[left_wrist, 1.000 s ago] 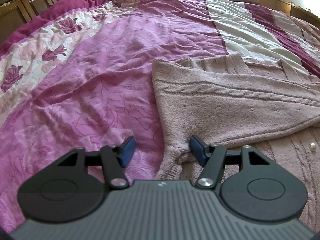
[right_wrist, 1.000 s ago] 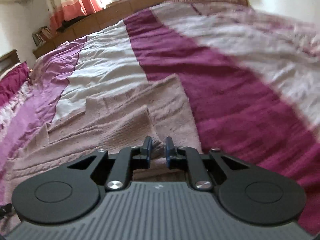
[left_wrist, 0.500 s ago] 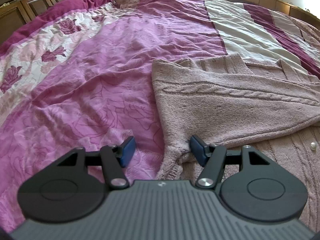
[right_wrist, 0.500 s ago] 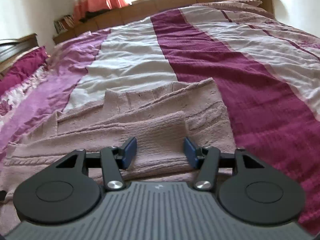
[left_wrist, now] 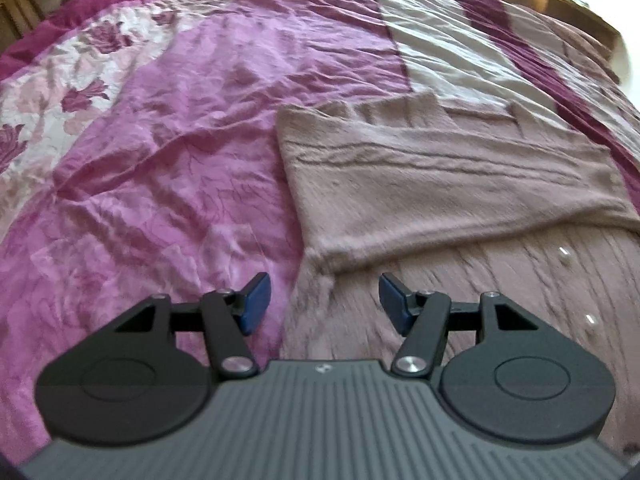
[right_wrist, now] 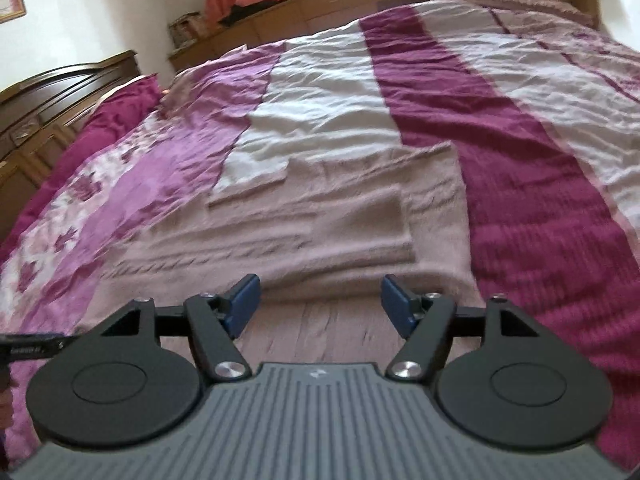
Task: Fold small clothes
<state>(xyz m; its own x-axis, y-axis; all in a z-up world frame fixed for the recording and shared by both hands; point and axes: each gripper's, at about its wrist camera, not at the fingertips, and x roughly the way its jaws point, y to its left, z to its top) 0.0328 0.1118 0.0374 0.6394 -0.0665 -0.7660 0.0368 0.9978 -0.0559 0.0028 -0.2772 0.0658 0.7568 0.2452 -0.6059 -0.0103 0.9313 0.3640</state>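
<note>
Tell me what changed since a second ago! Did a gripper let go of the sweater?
Yes. The right gripper opened and let go of the sleeve, which now lies flat on the sweater. Both grippers pulled back a little. The left gripper stayed open, and the sweater stayed on the bedspread.

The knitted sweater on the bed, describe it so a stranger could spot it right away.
A large bed wears a bedspread of pink, cream and maroon stripes. On it lies the sweater, dusty pink, partly folded. Its cable knit and pearly buttons set it apart from the smooth bedding.
</note>
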